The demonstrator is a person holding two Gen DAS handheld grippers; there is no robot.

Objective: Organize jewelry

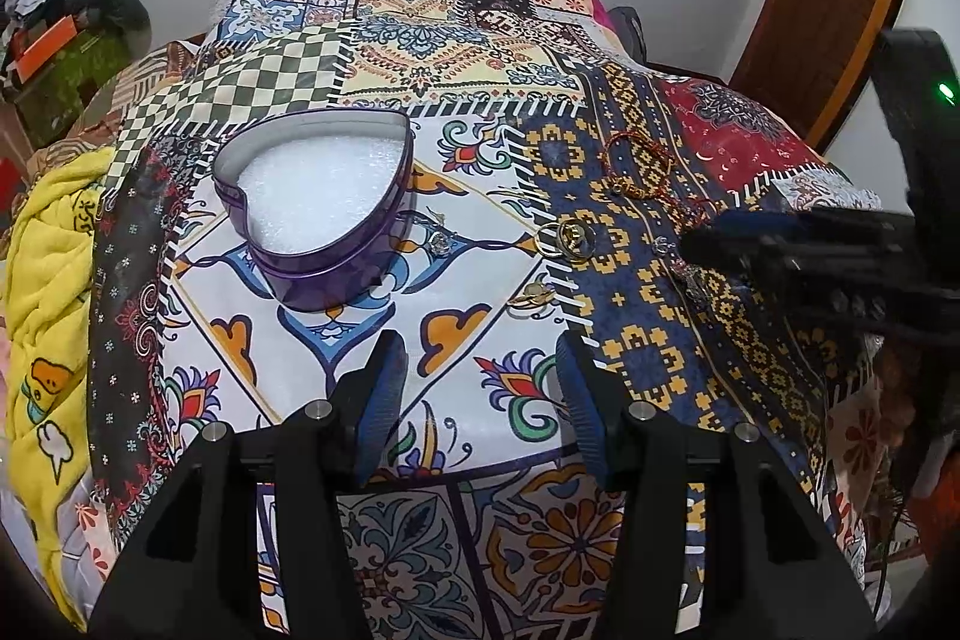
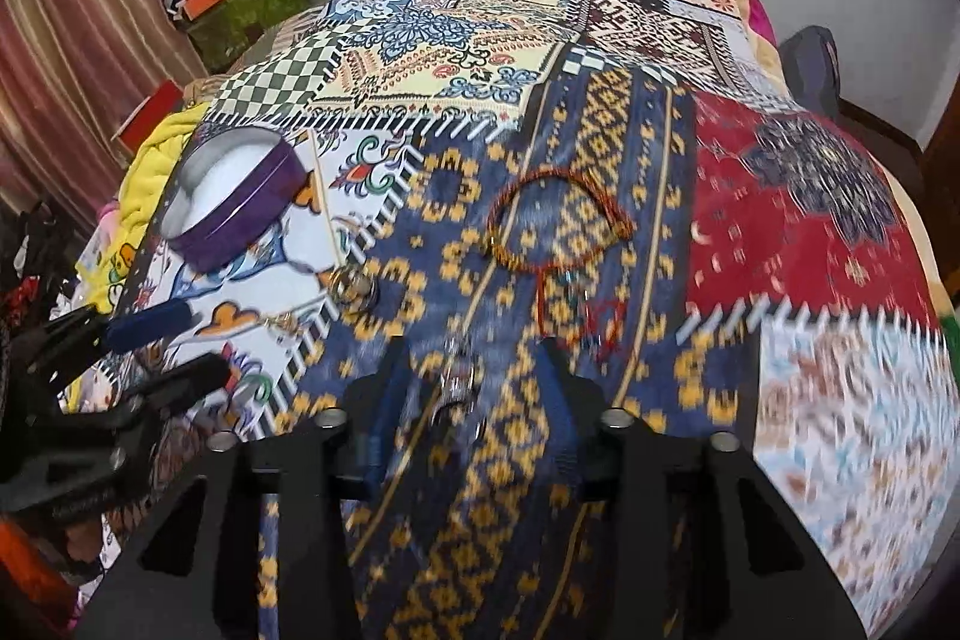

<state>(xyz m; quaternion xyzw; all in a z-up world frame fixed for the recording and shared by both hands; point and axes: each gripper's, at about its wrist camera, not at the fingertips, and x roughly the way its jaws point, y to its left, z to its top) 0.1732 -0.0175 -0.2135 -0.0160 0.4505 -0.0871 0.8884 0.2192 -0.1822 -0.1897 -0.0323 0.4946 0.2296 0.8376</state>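
Nearest your left camera, your left gripper (image 1: pixel 480 370) has its two blue-padded fingers (image 1: pixel 378 388) spread wide with nothing between them, hovering over the white panel of the patchwork cloth (image 1: pixel 468 34). Just beyond it sits the purple heart-shaped tin (image 1: pixel 318 196), lid off, its white foam lining bare. A small silver piece (image 1: pixel 438 238) lies touching the tin's right side, a gold ring (image 1: pixel 567 238) rests on the seam between the white and blue panels, and another small gold piece (image 1: pixel 528 298) lies nearer to you on the white.

Your right gripper (image 2: pixel 474 382) is also spread apart, low over the blue-and-yellow panel, with a thin silver chain (image 2: pixel 459 376) lying between its fingers; the blur hides whether the pads touch it. Past the chain, a red cord bracelet (image 2: pixel 558 226) lies flat in a loop on the same blue panel, well apart from the tin. A yellow blanket (image 1: pixel 48 280) is bunched at the cloth's left edge.
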